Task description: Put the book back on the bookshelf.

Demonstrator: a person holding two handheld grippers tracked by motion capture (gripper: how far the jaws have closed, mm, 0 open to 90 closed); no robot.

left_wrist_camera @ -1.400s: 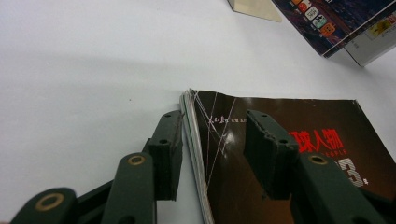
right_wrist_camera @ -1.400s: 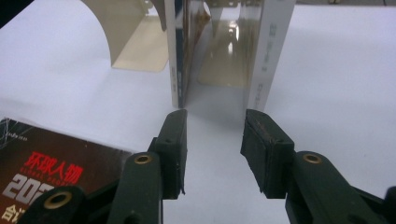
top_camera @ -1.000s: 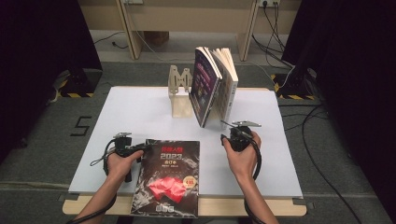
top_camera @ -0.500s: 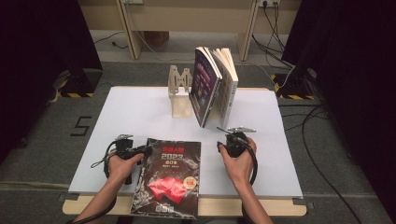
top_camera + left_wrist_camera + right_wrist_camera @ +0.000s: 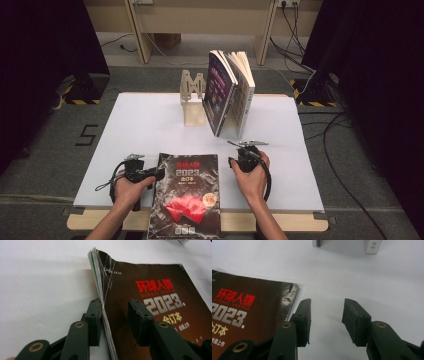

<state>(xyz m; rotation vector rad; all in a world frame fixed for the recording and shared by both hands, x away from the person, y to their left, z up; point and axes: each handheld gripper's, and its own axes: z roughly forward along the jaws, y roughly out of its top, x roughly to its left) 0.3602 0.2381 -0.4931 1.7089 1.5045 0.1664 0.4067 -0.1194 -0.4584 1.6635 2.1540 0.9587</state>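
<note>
Left claw [image 5: 115, 315]: set astride the raised edge of the magazine [image 5: 150, 305], one pad touching the pages, not clamped.
Right claw [image 5: 325, 315]: held wide, nothing between, beside the magazine on the bench [image 5: 150, 125].

Looked like a lab / recording setup, not a home. White board [image 5: 150, 130] lay on a low wooden base w/ notched corners, standing on grey carpet [image 5: 45, 150]. Black curtains [image 5: 45, 40] closed off both sides. Yellow-black hazard tape [image 5: 80, 101] marked the stand feet by the board's far corners. Loose cables [image 5: 340, 150] ran over the floor at the right edge, a wall socket [image 5: 289, 3] sat behind, and a "5" [image 5: 86, 135] was marked on the carpet off the left edge.
</note>
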